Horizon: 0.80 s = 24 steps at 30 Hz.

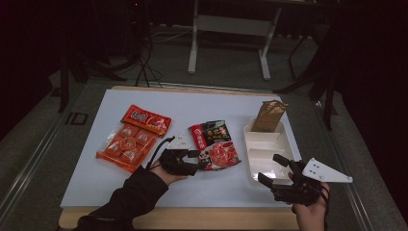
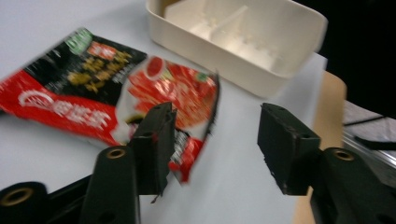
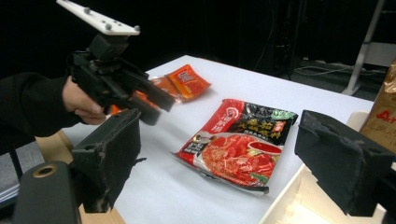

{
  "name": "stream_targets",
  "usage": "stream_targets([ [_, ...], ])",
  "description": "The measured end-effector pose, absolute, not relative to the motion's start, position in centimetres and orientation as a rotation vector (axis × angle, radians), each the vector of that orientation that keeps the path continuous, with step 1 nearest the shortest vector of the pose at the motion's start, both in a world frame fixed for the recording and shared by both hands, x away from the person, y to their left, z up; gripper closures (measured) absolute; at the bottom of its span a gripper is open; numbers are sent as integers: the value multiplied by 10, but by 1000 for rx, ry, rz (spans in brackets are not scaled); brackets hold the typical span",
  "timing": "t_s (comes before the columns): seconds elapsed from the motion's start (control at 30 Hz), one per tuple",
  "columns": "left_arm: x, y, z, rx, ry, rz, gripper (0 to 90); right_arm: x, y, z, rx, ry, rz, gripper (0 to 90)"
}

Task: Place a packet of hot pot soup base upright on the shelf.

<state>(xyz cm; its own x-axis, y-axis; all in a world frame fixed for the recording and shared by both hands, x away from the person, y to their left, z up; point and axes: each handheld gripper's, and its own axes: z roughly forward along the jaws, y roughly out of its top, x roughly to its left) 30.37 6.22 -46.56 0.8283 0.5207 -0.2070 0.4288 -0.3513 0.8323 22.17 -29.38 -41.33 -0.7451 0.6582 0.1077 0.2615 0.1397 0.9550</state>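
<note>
In the high view we see our left gripper (image 1: pixel 195 161) just left of the frame's centre, its jaws pointing right at the near left edge of the red and black noodle packet (image 1: pixel 214 144), which lies flat on the white table (image 1: pixel 96 178) in the middle of the picture. In the left gripper view the packet (image 2: pixel 112 93) fills the left and centre; its near corner sits just behind the left jaw, and the gap between the two jaws shows bare table. The jaws stand about half open and grip nothing; whether the left jaw touches the packet's edge we cannot tell.

Our right gripper (image 1: pixel 276 171) is at the lower right of the high view, over the near end of the cream divided tray (image 1: pixel 250 144). In the right gripper view its jaws stand wide apart with nothing between them, the packet (image 3: pixel 238 142) lying in the centre beyond them and the tray's rim (image 3: pixel 285 200) at the lower right.

A brown paper bag (image 1: pixel 268 115) stands in the tray's far compartment. An orange snack pack (image 1: pixel 132 139) lies to the left of centre, well apart from the noodle packet.
</note>
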Motion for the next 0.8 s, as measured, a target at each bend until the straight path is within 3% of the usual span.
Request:
stream_targets([
  [0.07, 308, 58, -463, 1989, 707, 135, 606, 222, -294, -413, 889, 2084, 1639, 144],
  [0.1, 312, 56, -462, 1994, 701, 126, 606, 223, -294, -414, 891, 2086, 1638, 144],
  [0.17, 319, 51, -461, 2003, 705, 122, 734, 223, -293, -416, 891, 2094, 1622, 145],
  [0.37, 349, 34, -465, 2041, 725, 113, 890, 225, -293, -419, 892, 2104, 1616, 146],
  [0.8, 398, -9, -482, 2114, 747, 119, 900, 227, -292, -424, 878, 2136, 1616, 146],
])
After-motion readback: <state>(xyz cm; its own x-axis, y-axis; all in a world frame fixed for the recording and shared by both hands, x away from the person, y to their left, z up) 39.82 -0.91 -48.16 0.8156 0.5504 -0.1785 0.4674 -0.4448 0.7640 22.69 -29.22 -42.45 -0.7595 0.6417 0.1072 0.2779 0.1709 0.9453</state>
